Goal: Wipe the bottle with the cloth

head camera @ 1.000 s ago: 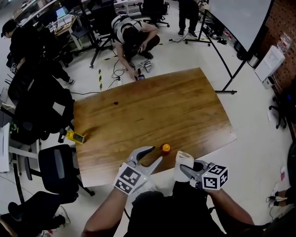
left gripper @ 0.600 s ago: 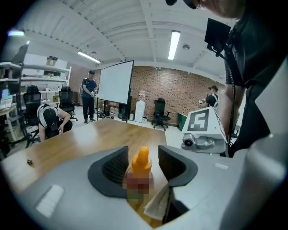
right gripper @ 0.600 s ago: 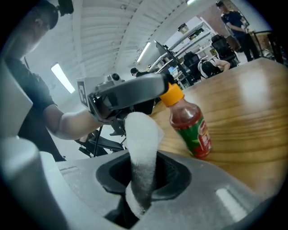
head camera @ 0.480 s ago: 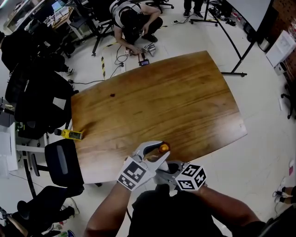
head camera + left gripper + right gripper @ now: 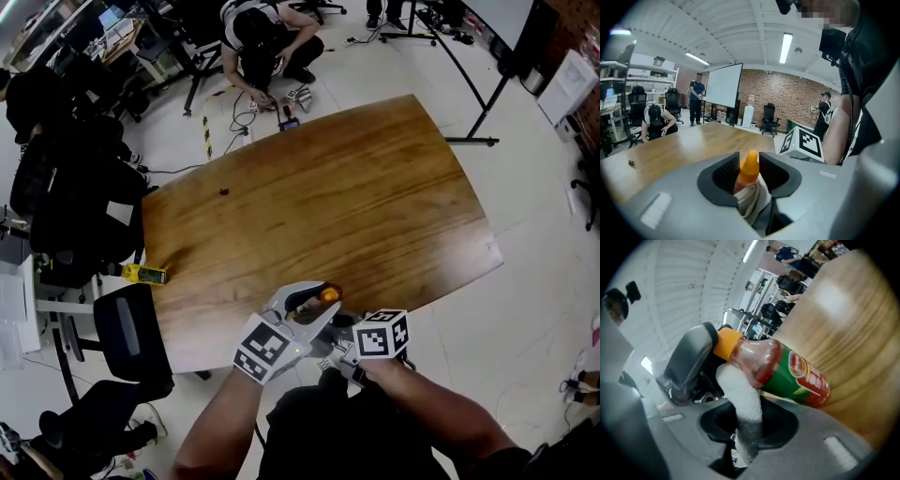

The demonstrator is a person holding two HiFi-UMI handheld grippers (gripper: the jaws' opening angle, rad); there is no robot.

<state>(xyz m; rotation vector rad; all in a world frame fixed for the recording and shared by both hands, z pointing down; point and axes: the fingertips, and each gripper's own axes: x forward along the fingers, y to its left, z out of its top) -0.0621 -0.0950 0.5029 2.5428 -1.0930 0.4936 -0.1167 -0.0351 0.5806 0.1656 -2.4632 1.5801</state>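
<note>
A sauce bottle (image 5: pixel 797 373) with a green label and an orange cap (image 5: pixel 329 294) hangs tilted over the near edge of the wooden table (image 5: pixel 328 206). My left gripper (image 5: pixel 314 298) is shut on its neck, and the cap (image 5: pixel 750 167) pokes up between the jaws (image 5: pixel 750 176). My right gripper (image 5: pixel 747 427) is shut on a white cloth (image 5: pixel 743 399), which presses on the bottle's shoulder just below the cap. In the left gripper view the cloth (image 5: pixel 752 199) is bunched under the cap. In the head view the right gripper (image 5: pixel 336 349) sits close beneath the left one.
A small dark item (image 5: pixel 223 192) lies on the table's far left. A yellow object (image 5: pixel 143 274) sits by the left edge, with a black chair (image 5: pixel 127 328) below it. A person (image 5: pixel 262 37) crouches on the floor beyond the table.
My right gripper has moved left with the cloth, from beside the bottle to close under the left gripper, against the bottle. The left gripper still holds the bottle.
</note>
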